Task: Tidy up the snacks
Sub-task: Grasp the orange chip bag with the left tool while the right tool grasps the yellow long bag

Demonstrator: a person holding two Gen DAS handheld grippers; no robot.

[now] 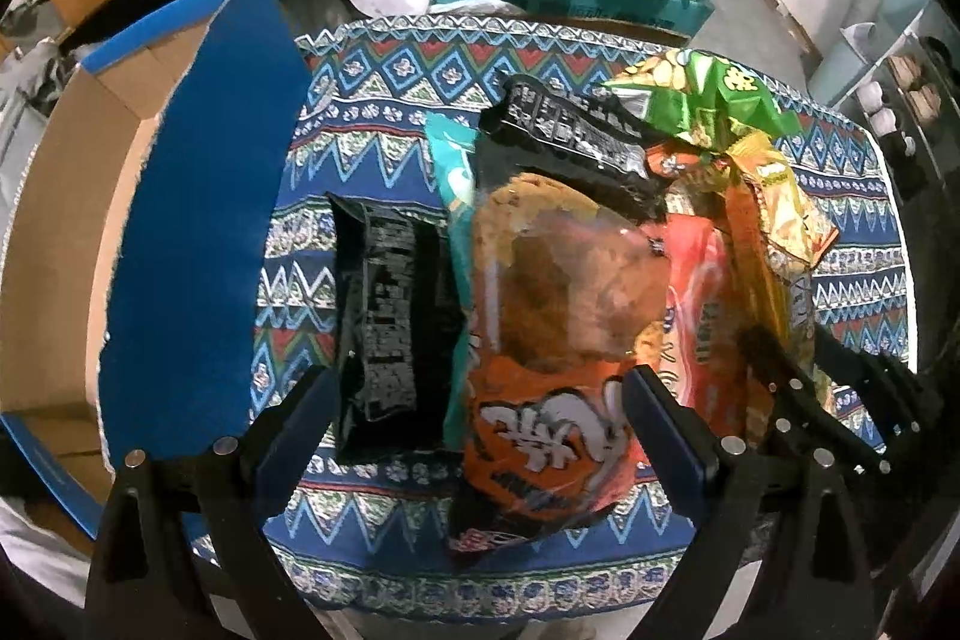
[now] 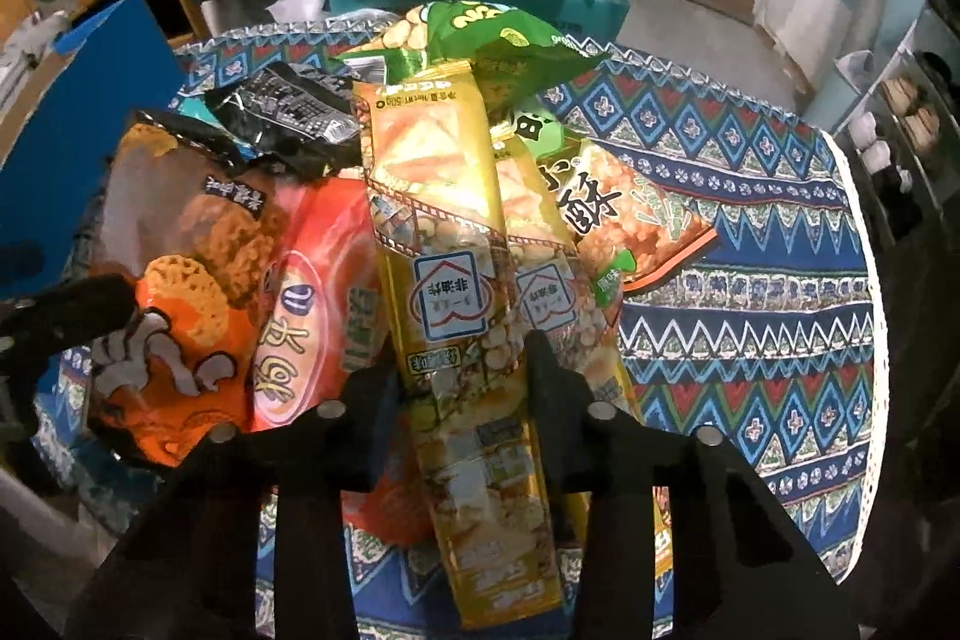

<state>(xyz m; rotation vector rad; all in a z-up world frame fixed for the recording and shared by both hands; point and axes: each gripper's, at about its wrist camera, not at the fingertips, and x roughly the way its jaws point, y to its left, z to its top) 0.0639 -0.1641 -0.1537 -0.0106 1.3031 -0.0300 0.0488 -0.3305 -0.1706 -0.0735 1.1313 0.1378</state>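
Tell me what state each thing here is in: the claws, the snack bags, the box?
Right claw: shut on the yellow snack bag.
Left claw: open, straddling the orange snack bag, not gripping.
Black packet: lying flat on the patterned cloth.
Green bag: crumpled, atop the pile.
Blue cardboard box: open, flaps up.

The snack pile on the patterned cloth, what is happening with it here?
A person is sorting snacks with a claw in each hand. The right claw has shut on a long yellow snack packet lying on top of the pile. The left claw is open above the orange snack bag, not gripping it. An open blue cardboard box stands beside the patterned cloth.
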